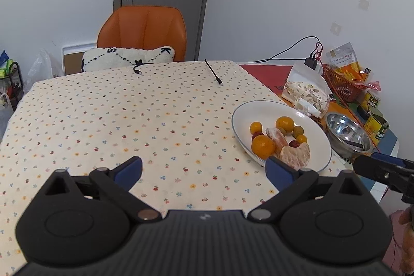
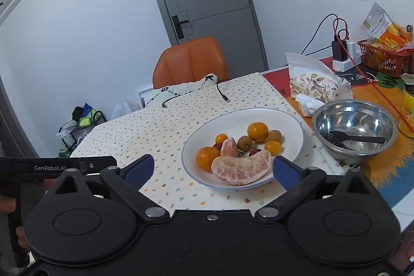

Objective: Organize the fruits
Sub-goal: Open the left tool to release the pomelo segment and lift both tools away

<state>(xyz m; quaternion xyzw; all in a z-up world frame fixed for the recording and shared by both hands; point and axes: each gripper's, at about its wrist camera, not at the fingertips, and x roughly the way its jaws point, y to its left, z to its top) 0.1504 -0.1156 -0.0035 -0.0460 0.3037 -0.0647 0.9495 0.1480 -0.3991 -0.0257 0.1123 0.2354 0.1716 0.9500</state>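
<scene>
A white plate [image 2: 289,120] with a blue rim holds the fruit: peeled pomelo pieces [image 2: 240,168], several oranges [image 2: 257,131], small brown longans [image 2: 244,142] and red dates. It also shows in the left wrist view [image 1: 248,113], to the right. My right gripper [image 2: 213,168] is open and empty, hovering just in front of the plate's near rim. My left gripper [image 1: 204,170] is open and empty above the floral tablecloth [image 1: 116,120], left of the plate. The right gripper shows at the left wrist view's right edge [image 1: 383,170].
A steel bowl [image 2: 354,131] with a black fork stands right of the plate. Behind it lie a tissue pack [image 2: 314,87], a red basket [image 2: 385,58] of snacks, cans and cables. An orange chair [image 1: 143,30] with a cushion stands at the far edge.
</scene>
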